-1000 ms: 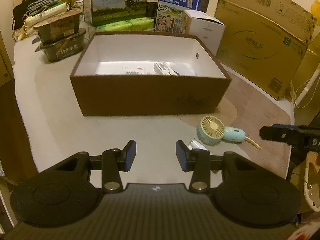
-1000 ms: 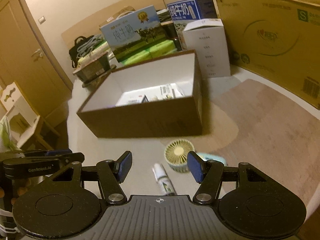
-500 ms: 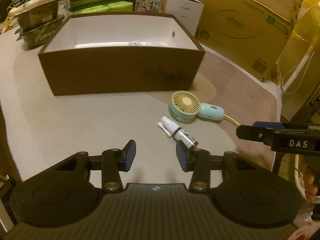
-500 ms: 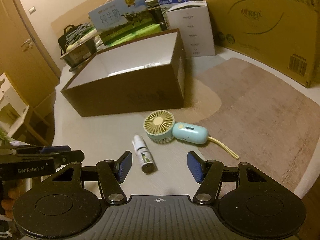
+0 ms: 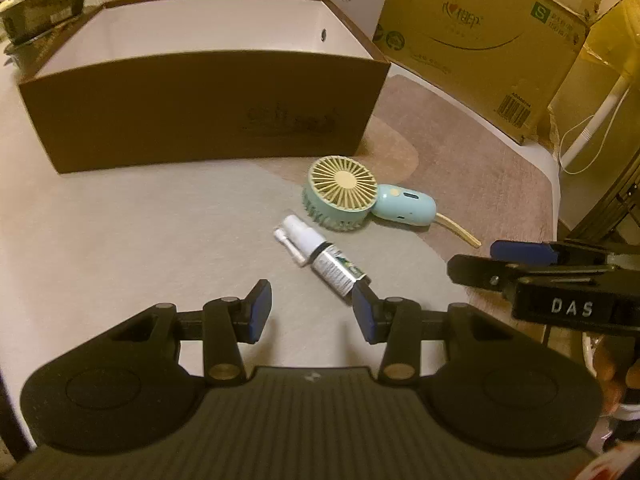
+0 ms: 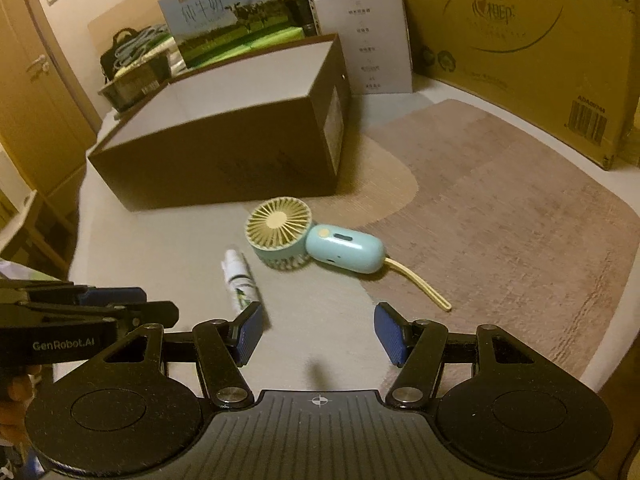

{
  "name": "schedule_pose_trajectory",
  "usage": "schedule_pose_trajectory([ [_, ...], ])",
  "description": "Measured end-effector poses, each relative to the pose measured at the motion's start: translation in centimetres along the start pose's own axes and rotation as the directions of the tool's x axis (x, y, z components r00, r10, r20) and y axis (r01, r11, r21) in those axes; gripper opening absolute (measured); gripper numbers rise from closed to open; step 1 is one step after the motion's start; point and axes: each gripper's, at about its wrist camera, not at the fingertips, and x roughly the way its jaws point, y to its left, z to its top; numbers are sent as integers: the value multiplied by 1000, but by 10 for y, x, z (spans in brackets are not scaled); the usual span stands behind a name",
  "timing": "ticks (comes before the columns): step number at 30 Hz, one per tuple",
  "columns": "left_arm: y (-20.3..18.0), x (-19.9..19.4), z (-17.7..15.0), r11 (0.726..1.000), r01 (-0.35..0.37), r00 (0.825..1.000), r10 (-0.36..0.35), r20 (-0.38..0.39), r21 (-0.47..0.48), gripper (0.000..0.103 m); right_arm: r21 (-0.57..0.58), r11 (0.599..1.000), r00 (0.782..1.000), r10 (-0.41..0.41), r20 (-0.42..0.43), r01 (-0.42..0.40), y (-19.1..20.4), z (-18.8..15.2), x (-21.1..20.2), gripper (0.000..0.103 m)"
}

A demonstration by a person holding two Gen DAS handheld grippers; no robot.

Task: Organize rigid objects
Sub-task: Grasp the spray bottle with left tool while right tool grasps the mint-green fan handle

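Observation:
A small spray bottle (image 5: pixel 320 256) with a white cap lies flat on the pale table, also in the right wrist view (image 6: pixel 240 280). A mint handheld fan (image 5: pixel 352 196) with a yellow grille and strap lies just behind it, also in the right wrist view (image 6: pixel 304 240). A brown open box (image 5: pixel 200 108) with a white inside stands behind both; it also shows in the right wrist view (image 6: pixel 224 160). My left gripper (image 5: pixel 312 312) is open and empty, just short of the bottle. My right gripper (image 6: pixel 320 334) is open and empty, in front of the fan and bottle.
A large cardboard carton (image 6: pixel 520 40) and a white box (image 6: pixel 368 40) stand at the back right. Milk cartons (image 6: pixel 228 16) and trays are stacked behind the brown box. A brown mat (image 6: pixel 500 200) covers the right of the table, whose edge is near right.
Both grippers have drawn back and lower from the box toward the table's front. The fan and bottle now lie in full view ahead. The box's contents have dropped out of sight.

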Motion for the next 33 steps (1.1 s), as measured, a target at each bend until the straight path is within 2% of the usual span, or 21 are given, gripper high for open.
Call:
schedule_pose_trajectory([
  [11, -16, 44, 9, 1000, -14, 1000, 14, -20, -24, 41, 14, 1000, 1000, -7, -17, 7, -20, 8, 20, 61],
  [15, -20, 62, 12, 999, -51, 998, 50, -38, -17, 41, -3, 1000, 1000, -8, -17, 8, -24, 12, 28, 61],
  [22, -20, 74, 15, 994, -101, 995, 102, -22, 33, 33, -53, 999, 1000, -2, -3, 2, -25, 22, 44, 61],
  [27, -11, 74, 17, 986, -152, 988, 152, 0, 68, 24, -139, 990, 1000, -5, 6, 6, -20, 31, 59, 61],
  [31, 6, 71, 19, 980, -186, 983, 186, 10, 67, 23, -232, 973, 1000, 6, -3, -6, -13, 36, 72, 61],
  [33, 18, 69, 21, 976, -208, 978, 208, 15, 60, 23, -308, 951, 1000, 6, -19, -12, -7, 37, 80, 61],
])
